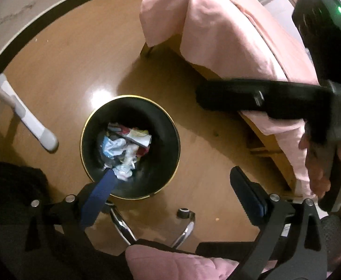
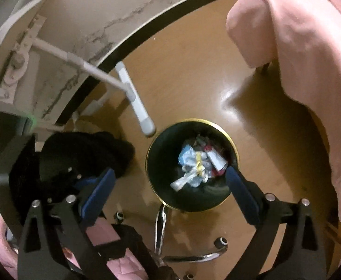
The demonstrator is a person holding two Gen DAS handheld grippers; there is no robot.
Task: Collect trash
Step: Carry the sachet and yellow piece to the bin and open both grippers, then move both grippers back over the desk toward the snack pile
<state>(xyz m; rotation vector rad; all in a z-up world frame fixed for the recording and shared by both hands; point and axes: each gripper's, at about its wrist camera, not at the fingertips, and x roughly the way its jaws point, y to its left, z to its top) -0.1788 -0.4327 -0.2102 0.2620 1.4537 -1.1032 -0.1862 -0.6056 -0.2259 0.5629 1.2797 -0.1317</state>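
Note:
A round black trash bin with a gold rim [image 1: 170,126] stands on the wooden floor; it also shows in the right wrist view [image 2: 151,163]. Crumpled wrappers and paper [image 1: 126,149] lie at its bottom, also seen in the right wrist view [image 2: 198,165]. My left gripper [image 1: 172,179] is open and empty above the bin's near side. My right gripper [image 2: 170,179] is open and empty over the bin. The right gripper's body [image 1: 263,98] crosses the left wrist view at the right, held by a hand.
A bed with a pink sheet [image 1: 228,28] stands right of the bin, also in the right wrist view [image 2: 310,58]. A white mop head [image 2: 135,102] rests left of the bin. Chrome chair legs with castors [image 2: 163,221] and a black cloth [image 2: 81,154] lie close.

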